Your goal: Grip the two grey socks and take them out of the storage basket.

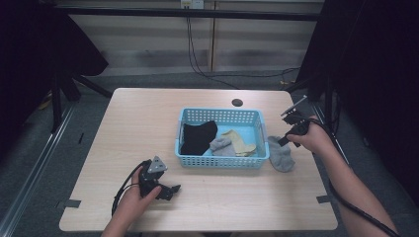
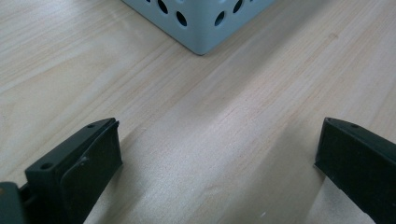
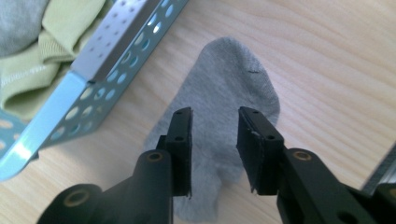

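A grey sock [image 3: 224, 135] lies flat on the counter [image 1: 148, 123], just beside the right wall of a light blue perforated basket [image 1: 222, 160]. The right gripper [image 3: 214, 149] hangs over the sock with its jaws partly apart, the sock showing in the gap between them and neither pad pressing on it. Inside the basket lie a black garment [image 1: 198, 137], another grey sock [image 1: 220, 145] and a pale yellow sock [image 1: 239, 143]. The left gripper [image 2: 219, 158] rests low over bare counter near the basket's corner, jaws wide apart and empty.
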`<action>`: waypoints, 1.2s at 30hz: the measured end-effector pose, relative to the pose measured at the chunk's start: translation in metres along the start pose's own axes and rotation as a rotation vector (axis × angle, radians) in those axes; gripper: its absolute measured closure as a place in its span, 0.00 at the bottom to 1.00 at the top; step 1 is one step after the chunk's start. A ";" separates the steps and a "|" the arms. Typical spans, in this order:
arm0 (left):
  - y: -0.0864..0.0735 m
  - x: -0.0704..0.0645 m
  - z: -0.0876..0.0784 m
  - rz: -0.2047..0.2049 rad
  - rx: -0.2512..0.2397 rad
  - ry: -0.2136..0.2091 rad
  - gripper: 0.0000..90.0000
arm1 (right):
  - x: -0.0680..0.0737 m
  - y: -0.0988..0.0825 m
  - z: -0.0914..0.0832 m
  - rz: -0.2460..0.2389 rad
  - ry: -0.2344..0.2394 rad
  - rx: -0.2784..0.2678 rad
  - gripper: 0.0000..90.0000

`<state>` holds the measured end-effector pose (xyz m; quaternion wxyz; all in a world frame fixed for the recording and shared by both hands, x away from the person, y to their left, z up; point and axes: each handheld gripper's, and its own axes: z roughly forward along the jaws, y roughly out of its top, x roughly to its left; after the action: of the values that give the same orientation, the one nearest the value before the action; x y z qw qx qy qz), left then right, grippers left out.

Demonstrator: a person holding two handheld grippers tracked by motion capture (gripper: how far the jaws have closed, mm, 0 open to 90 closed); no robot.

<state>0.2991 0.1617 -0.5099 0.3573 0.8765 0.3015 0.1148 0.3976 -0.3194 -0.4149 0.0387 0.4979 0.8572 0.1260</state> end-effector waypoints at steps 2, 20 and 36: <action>0.000 0.000 0.000 0.000 0.000 0.000 0.00 | 0.003 0.000 -0.001 -0.007 0.005 0.011 0.65; 0.001 0.000 0.001 -0.005 -0.009 0.000 0.00 | 0.053 0.038 -0.051 -0.104 -0.010 -0.053 0.46; 0.001 0.000 0.001 -0.001 -0.006 -0.001 0.00 | 0.097 0.075 -0.022 -0.180 0.015 -0.063 0.42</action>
<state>0.2999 0.1609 -0.5102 0.3601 0.8753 0.3015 0.1151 0.4079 -0.2040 -0.3687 0.0588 0.4166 0.8943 0.1526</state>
